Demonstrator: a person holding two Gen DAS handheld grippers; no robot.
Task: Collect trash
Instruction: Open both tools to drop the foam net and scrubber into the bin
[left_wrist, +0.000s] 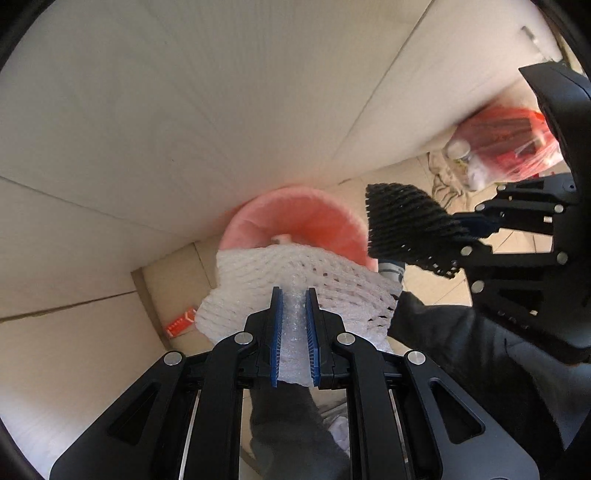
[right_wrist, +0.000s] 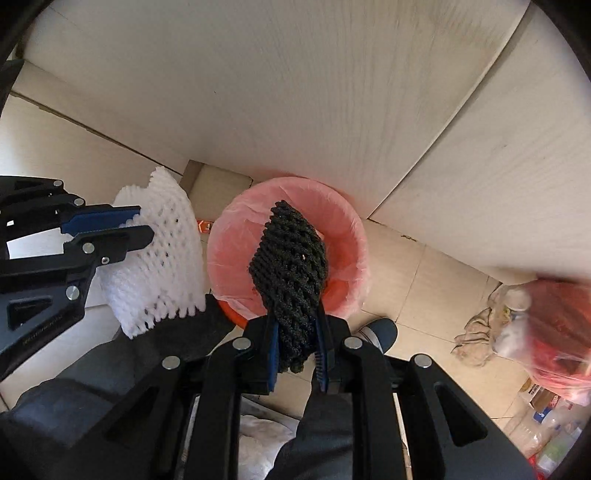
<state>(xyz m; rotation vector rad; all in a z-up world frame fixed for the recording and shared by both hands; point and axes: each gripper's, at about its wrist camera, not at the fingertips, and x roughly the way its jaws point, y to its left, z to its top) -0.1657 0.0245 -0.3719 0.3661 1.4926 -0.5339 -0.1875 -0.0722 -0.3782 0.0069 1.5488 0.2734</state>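
Observation:
My left gripper (left_wrist: 294, 295) is shut on a white foam fruit net (left_wrist: 314, 277), which fans out just in front of a bin lined with a pink bag (left_wrist: 295, 218). In the right wrist view my right gripper (right_wrist: 295, 317) is shut on a black foam net (right_wrist: 290, 258), which hangs directly over the bin's (right_wrist: 229, 243) open mouth. The left gripper (right_wrist: 142, 223) and its white net (right_wrist: 162, 258) sit left of the bin. The right gripper (left_wrist: 476, 229) with the black net (left_wrist: 406, 225) shows at the right of the left wrist view.
A pale wooden panel (right_wrist: 295, 92) stands right behind the bin. A red plastic bag (right_wrist: 554, 325), a crumpled rag (right_wrist: 476, 343) and bottles (right_wrist: 554, 435) lie on the tiled floor at the right. A person's shoe (right_wrist: 380, 332) and dark trouser legs are close below. A small orange packet (left_wrist: 181, 323) lies left of the bin.

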